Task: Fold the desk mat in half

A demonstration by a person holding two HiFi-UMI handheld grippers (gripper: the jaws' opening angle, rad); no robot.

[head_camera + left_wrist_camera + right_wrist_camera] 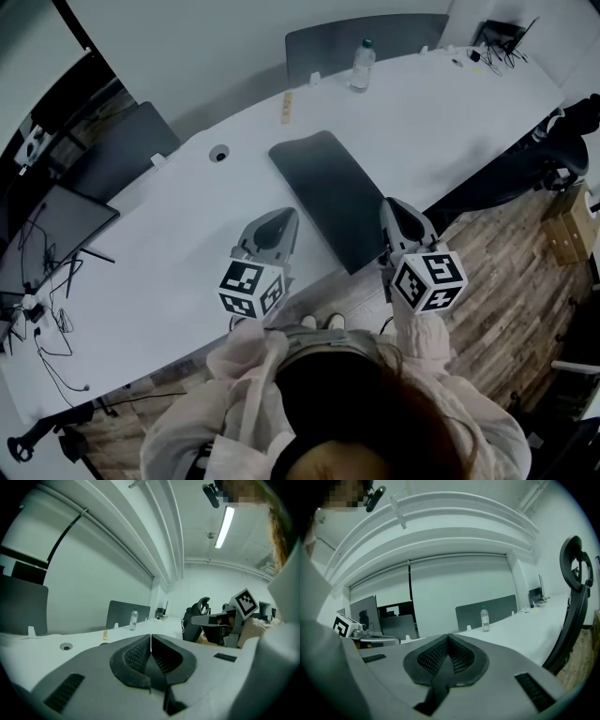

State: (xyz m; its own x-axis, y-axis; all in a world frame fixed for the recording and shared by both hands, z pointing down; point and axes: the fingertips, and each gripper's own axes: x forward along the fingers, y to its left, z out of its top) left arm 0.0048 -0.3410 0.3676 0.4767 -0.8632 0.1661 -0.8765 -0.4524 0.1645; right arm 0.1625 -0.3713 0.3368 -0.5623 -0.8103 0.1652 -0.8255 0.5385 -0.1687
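Dark grey rectangular desk mat (328, 197), flat on the white table (187, 216) between the empty, clenched left gripper (279, 225) and right gripper (398, 214), looks thin, floppy, light: pinch its near corners.

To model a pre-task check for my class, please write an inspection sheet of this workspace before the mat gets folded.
Surface: white table, with a round cable hole.
Job's things: dark desk mat, lying flat and unfolded.
Clutter: water bottle and small yellow item, both beyond the mat.
Claws: left claw shut, empty; right claw shut, empty.
Cables: loose cables at the table's left end, by a monitor.
Surroundings: office chair, wooden floor.
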